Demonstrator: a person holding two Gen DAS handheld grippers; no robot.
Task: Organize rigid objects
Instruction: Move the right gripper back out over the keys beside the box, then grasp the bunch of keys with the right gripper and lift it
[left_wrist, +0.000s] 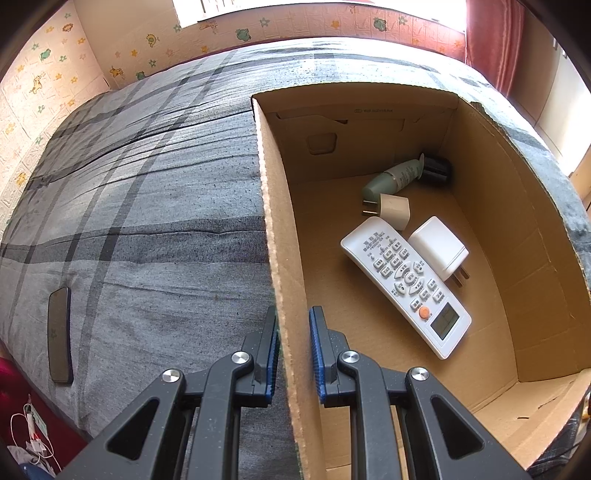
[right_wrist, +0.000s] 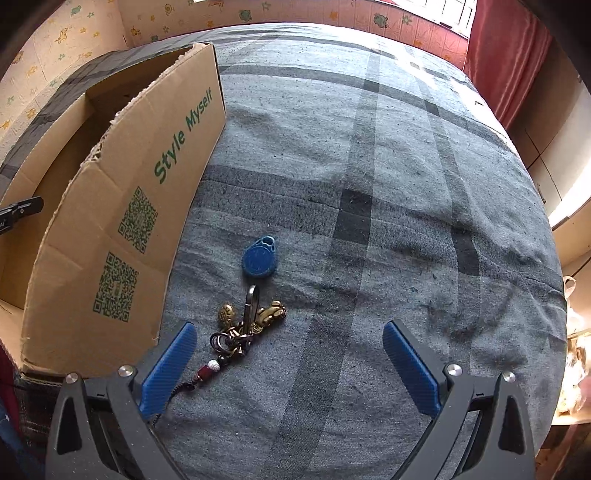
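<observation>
Metal and beads: key bunch (right_wrist: 242, 334) on the grey plaid bedspread (right_wrist: 369, 221), just right of the cardboard box (right_wrist: 122, 221), near the right gripper's left pad.
Handling of bunch: judged light but loose and jangly; rings, brass charms and a beaded cord likely to swing and trail once lifted; hard parts stiff, whole cluster floppy.
Best hold: across the knot of rings in the middle, where most pieces meet; a pinch on the cord end or one charm likely to let the rest dangle and snag on the box rim.
Blue tag: flat plastic key fob (right_wrist: 259, 257) lying alone, just beyond the bunch; thin and smooth, probably slippery against soft cloth, better taken by its edges.
Right gripper (right_wrist: 290, 363): spread wide, nothing between the pads, hovering above the bedspread with the bunch off to its left side.
Left gripper (left_wrist: 293, 354): pressed together on the left wall of the box, one pad outside, one inside.
Box contents: white remote control (left_wrist: 404, 282), two white plug adapters (left_wrist: 439, 247), a pale green tube (left_wrist: 393, 177) in the far corner.
Elsewhere: dark phone (left_wrist: 59, 334) flat on the bedspread, far left of the box.
</observation>
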